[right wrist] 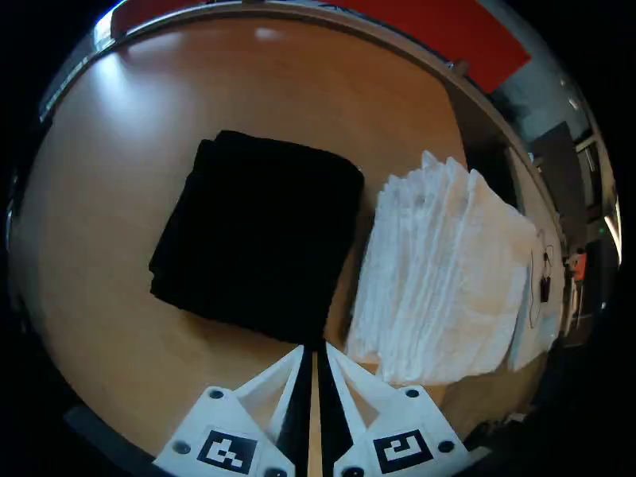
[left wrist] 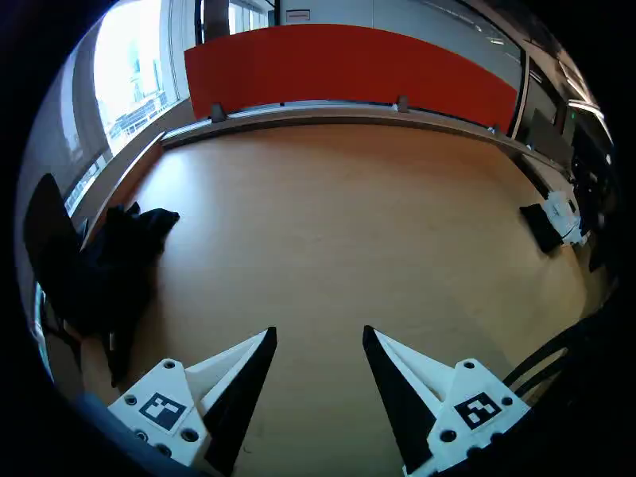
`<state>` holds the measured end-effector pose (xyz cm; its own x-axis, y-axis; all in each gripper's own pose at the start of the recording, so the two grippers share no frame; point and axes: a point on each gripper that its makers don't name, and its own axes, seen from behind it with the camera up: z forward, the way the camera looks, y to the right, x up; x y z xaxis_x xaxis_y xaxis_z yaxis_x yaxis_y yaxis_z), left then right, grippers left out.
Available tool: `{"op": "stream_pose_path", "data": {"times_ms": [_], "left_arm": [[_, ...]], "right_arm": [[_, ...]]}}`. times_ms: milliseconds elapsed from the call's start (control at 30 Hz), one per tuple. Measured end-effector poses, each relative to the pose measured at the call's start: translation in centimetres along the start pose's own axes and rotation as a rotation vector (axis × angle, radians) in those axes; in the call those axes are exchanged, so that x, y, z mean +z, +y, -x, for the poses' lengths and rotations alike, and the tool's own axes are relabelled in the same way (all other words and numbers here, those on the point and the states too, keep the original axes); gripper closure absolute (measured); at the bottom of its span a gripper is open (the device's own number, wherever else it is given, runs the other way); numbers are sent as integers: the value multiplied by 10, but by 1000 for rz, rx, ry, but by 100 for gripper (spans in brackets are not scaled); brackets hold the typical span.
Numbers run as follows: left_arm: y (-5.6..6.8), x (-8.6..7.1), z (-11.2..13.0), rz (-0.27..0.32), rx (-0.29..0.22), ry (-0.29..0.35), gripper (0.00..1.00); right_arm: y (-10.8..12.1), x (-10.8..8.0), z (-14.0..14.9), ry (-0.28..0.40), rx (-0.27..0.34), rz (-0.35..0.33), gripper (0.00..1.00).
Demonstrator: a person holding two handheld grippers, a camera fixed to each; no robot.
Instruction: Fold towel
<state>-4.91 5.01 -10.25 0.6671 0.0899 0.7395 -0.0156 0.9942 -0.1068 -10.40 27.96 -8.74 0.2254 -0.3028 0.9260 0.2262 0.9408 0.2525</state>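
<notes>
A light wooden table (left wrist: 342, 230) is seen in the left gripper view, closed off along its far edge by a red partition (left wrist: 350, 67), with a bright window (left wrist: 131, 71) at the far left. At the table's left edge a heap of dark cloth (left wrist: 119, 254) is slumped; whether it is a towel cannot be told. In the near middle the left gripper (left wrist: 318, 338) is held over bare wood with its 2 fingers spread wide apart and nothing between them. At the far right edge a few dark and white items (left wrist: 552, 222) are lying, too small to be made out.

In the right gripper view the same wooden table (right wrist: 95, 199) is seen from above. A black towel (right wrist: 258, 234) is laid flat in the middle, folded into a thick rectangle. Just to its right, touching or nearly touching it, a stack of white towels (right wrist: 445, 278) is piled, its layered edges turned toward the black towel. The right gripper (right wrist: 316, 354) is held at the near edge of the black towel, its fingers brought almost together, with a thin strip of wood visible between them. Nothing is seen pinched there.
</notes>
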Motion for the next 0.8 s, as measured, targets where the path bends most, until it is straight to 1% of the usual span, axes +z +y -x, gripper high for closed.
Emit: {"op": "stream_pose_path", "data": {"times_ms": [100, 167, 200, 333, 400, 467, 600, 667, 733, 800], "left_arm": [[1, 0, -1, 2, -1, 1, 21], [1, 0, -1, 3, -1, 2, 21], [1, 0, -2, 3, -1, 3, 21], [2, 0, -4, 6, -2, 7, 21], [3, 0, -5, 7, -2, 8, 21], [3, 1, -6, 8, -2, 9, 21], [3, 1, -7, 10, 0, 12, 21], [4, 1, -7, 10, -1, 13, 21], [4, 1, -7, 11, -3, 13, 21], [4, 1, -7, 12, -5, 14, 21]], "right_arm": [[1, 0, 1, -2, 0, 3, 92], [2, -1, 2, -2, 0, 6, 87], [2, -1, 2, -2, 0, 7, 83], [5, -4, 3, 1, 1, 15, 59], [5, -5, 3, 5, 2, 15, 53], [5, -6, 3, 6, 2, 16, 43], [3, -7, 2, 12, 0, 12, 32], [2, -8, 1, 16, -4, 11, 20], [0, -9, 0, 20, -6, 8, 12], [-1, -11, -1, 25, -8, 5, 10]]}}
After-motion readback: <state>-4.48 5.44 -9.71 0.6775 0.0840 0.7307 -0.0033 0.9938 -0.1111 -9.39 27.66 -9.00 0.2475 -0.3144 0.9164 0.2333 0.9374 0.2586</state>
